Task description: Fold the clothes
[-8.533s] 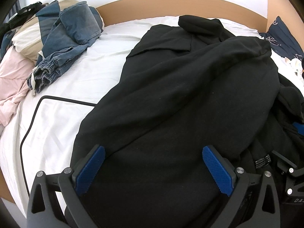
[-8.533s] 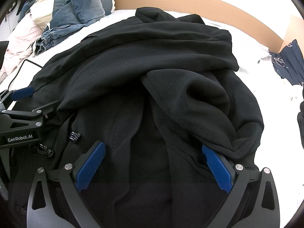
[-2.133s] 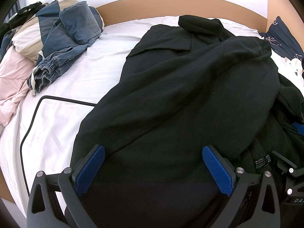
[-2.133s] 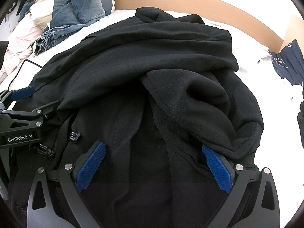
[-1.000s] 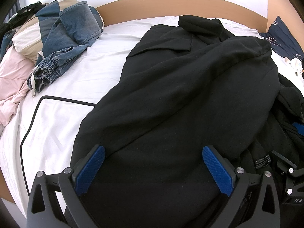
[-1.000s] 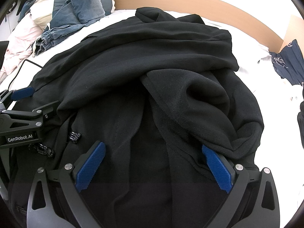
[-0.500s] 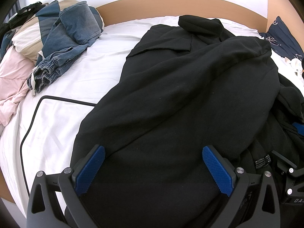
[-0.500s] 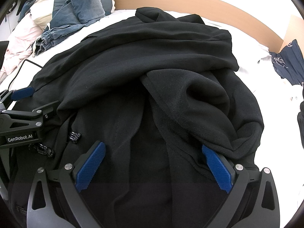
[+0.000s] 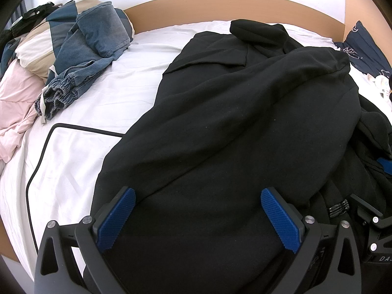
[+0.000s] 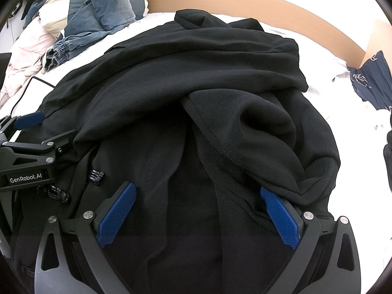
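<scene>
1. Two grippers hover low over a black garment [image 9: 232, 127] spread on a bed [image 9: 117, 98] with a white sheet.
2. Left gripper [image 9: 198, 213]: jaws wide, blue pads [image 9: 117, 218] apart, nothing between them but the cloth lying below. It sits near the bed's near edge, over the garment's left part.
3. Right gripper [image 10: 196, 210]: jaws wide too, holding nothing, over the garment's right part by the near edge.
4. In the right view the left gripper [image 10: 29, 132] shows side-on at the garment's left side, marked "GenRobot.AI".
5. The garment covers the middle of the bed from near edge to the far edge by the wooden headboard [image 9: 220, 2]. One long fold runs across it; a thick rolled fold [image 10: 264, 132] bulges on its right side.
6. A black drawstring end [image 10: 96, 175] lies on the cloth beside the left gripper.
7. At the bed's far left corner lie jeans [image 9: 98, 39], a patterned quilt [image 9: 36, 46] and a pink cloth [image 9: 14, 103].
8. A black cable [image 9: 46, 147] loops on the sheet near the left edge and runs under the garment.
9. A navy printed cloth [image 10: 374, 78] lies at the far right corner.
</scene>
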### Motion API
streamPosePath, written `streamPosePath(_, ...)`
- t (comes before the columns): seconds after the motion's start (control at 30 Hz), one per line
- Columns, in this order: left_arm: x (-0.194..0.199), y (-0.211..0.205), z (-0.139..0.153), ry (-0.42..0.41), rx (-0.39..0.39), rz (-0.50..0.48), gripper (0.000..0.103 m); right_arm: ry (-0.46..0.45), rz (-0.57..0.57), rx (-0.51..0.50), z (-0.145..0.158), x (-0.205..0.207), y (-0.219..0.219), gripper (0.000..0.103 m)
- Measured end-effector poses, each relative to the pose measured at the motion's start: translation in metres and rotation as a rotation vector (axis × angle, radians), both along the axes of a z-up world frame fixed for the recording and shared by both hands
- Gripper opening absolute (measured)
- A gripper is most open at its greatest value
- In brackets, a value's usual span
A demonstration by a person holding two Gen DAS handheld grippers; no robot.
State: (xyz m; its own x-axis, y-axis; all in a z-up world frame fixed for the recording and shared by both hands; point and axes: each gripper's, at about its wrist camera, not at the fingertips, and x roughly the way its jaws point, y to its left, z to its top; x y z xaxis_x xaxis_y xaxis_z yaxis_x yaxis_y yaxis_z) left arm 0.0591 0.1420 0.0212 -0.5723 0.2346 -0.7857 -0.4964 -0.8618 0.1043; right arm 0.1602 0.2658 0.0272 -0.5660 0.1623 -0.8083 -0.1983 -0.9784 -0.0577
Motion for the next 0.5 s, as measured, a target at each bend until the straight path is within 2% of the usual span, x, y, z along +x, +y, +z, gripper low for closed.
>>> streamPosePath(0.5, 0.0008, -0.0005, 0.0004, -0.001, 0.0, 0.0, 0.103, -0.002, 0.001, -0.001, 0.0011, -0.0016, -0.0006, 0.103)
